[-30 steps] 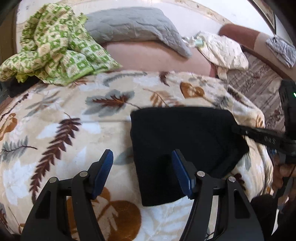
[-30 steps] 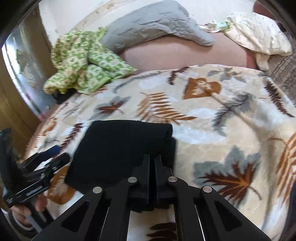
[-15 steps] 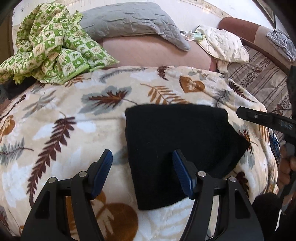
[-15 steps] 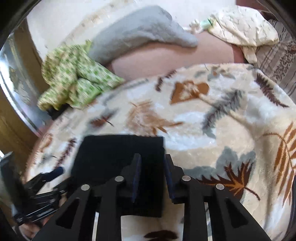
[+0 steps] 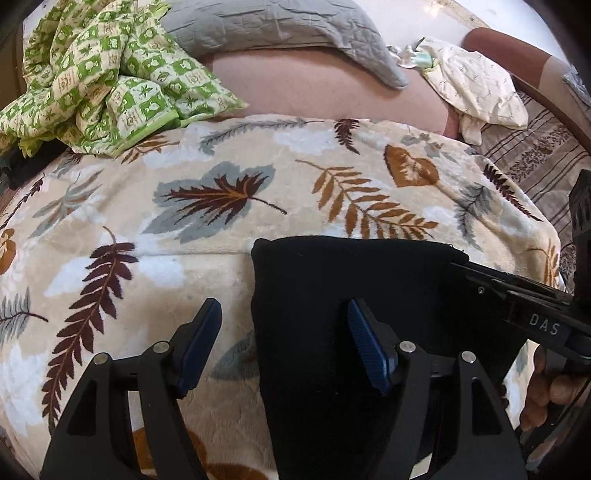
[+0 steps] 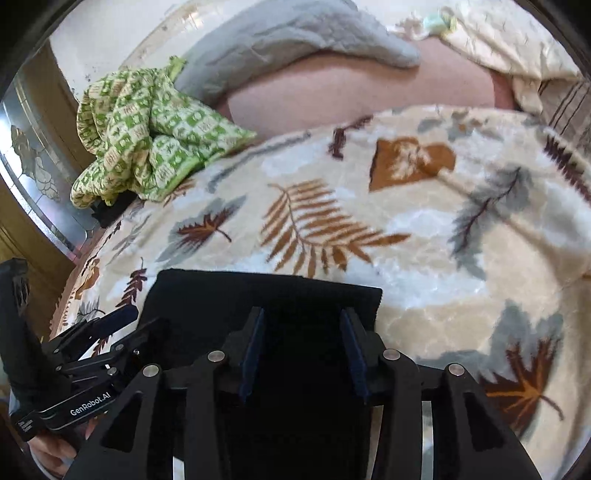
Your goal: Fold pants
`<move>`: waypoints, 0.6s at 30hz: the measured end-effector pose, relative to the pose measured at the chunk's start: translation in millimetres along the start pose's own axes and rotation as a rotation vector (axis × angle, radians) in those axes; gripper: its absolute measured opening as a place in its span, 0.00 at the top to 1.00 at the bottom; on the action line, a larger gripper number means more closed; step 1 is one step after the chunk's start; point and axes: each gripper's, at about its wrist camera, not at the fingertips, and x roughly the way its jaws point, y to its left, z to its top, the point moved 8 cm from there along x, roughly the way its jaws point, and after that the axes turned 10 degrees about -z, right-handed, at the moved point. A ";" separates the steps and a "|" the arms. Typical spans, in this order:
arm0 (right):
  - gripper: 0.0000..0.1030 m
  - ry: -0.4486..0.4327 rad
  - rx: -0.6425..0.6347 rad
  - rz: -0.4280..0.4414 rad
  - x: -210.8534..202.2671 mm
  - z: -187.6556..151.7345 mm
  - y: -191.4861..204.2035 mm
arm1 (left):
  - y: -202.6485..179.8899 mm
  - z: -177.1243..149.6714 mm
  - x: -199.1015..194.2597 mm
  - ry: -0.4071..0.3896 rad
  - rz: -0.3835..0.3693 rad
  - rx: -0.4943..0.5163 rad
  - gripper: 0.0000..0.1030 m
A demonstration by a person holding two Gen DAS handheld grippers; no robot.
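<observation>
The black pants [image 5: 351,288] lie folded into a compact rectangle on the leaf-print blanket [image 5: 229,229]. My left gripper [image 5: 284,332] hovers over the pants' left edge, one blue pad over the blanket and one over the cloth; its jaws are opening and grip nothing. In the right wrist view the pants [image 6: 258,291] lie under my right gripper [image 6: 301,325], whose jaws are opening with the dark cloth below and between them, pads apart from it. The right gripper [image 5: 517,295] reaches in over the pants' right side. The left gripper [image 6: 107,328] sits at their left edge.
A green checked cloth [image 5: 107,74] is heaped at the blanket's far left, beside a grey quilted pillow [image 5: 280,26]. A cream cloth [image 5: 476,85] and striped bedding [image 5: 535,162] lie far right. A wooden frame with patterned glass [image 6: 33,177] stands left of the bed.
The right gripper, shut at the pants' near edge a second ago, has opened. Both grippers have come forward and lower over the folded pants, which lie flat.
</observation>
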 end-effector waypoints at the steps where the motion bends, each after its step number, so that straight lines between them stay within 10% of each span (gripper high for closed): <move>1: 0.56 0.001 -0.001 0.002 3.3 -0.1 0.2 | 0.7 -0.4 0.8 0.000 0.002 -0.004 0.29; 18: 0.41 -0.024 -0.103 -0.032 -54.9 -37.5 3.3 | -6.4 -23.4 -31.0 -0.037 -0.001 -0.010 0.27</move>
